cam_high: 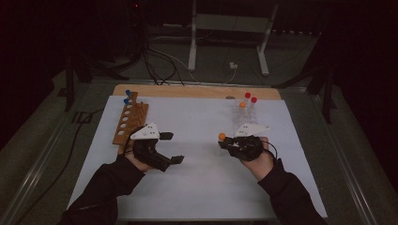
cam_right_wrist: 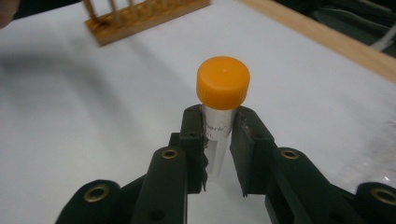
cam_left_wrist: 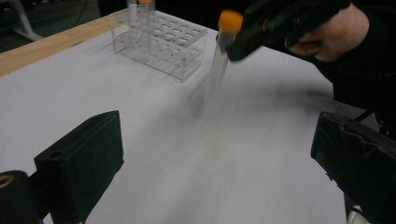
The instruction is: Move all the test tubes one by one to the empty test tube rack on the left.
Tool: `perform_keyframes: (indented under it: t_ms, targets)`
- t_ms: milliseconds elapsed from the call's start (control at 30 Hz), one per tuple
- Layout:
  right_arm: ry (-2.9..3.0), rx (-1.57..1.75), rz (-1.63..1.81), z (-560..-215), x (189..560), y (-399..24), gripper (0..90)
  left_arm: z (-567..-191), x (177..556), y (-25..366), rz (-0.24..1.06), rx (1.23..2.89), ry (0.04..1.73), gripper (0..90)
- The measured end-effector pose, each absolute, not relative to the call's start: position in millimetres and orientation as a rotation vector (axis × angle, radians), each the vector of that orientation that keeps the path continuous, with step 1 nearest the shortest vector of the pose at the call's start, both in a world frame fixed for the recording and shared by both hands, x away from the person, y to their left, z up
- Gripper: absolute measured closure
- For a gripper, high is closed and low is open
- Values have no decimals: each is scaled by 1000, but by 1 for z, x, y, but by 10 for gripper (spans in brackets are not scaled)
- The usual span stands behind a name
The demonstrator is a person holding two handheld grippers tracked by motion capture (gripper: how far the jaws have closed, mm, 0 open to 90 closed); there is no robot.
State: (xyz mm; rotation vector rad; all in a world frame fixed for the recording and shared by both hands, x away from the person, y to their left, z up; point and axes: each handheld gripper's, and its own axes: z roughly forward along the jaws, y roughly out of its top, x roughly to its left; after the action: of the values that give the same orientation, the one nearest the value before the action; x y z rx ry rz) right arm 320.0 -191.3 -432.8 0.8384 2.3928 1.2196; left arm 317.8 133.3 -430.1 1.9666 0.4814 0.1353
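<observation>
My right gripper is shut on a clear tube with an orange cap, gripping it just below the cap and holding it upright above the white mat. In the high view that orange-capped tube sits at the right gripper near the mat's middle. The left gripper view shows the same tube hanging from the right gripper's jaws. My left gripper stands open over the mat's left half, with nothing between its jaws.
A wooden tube rack with two blue-capped tubes stands at the mat's left edge. A clear plastic rack holding red-capped and orange-capped tubes stands at the back right. The wooden table edge runs behind the mat.
</observation>
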Motion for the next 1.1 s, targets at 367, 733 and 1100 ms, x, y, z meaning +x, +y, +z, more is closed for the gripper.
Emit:
perform_keyframes:
  t_ms: [367,733,1100]
  targets:
    - [2482,764,1244,-443,304,-172,747,-424,317,111,92,1971,384,67]
    - [2518,721,1274,-443,297,-161,747,-424,315,91,80,1981,310,233]
    - [2537,698,1285,-442,294,-156,747,-430,320,76,103,2001,292,510]
